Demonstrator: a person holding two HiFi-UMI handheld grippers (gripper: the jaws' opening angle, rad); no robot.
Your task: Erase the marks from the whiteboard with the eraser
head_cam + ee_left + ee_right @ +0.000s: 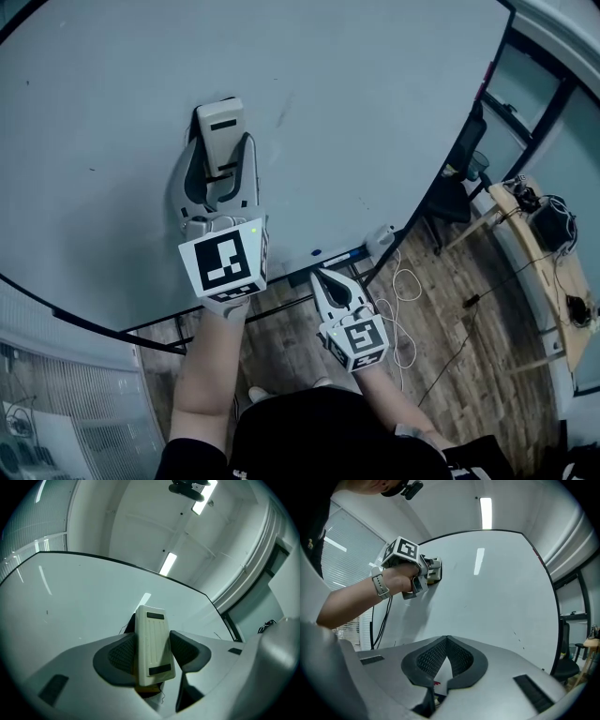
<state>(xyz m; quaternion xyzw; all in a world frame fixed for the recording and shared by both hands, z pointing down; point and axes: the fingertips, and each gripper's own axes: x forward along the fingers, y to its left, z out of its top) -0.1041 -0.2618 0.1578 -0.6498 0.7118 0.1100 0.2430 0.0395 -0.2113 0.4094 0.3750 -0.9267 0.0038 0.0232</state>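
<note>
The whiteboard [375,112] fills most of the head view and looks nearly bare, apart from a faint thin stroke [281,115] right of the eraser. My left gripper [223,157] is shut on the cream eraser [220,131] and presses it flat against the board. In the left gripper view the eraser [152,644] sits upright between the dark pads [123,654]. My right gripper [320,275] hangs shut and empty below the board's lower edge; its pads [461,658] meet. The right gripper view shows the left gripper [432,571] against the board [497,588], which carries a few tiny specks [515,634].
A tray along the board's lower edge holds a blue-capped marker [339,254] and a white object [380,239]. To the right stand a dark chair [464,173] and a wooden desk [525,246] with gear. Cables [405,300] lie on the wood floor.
</note>
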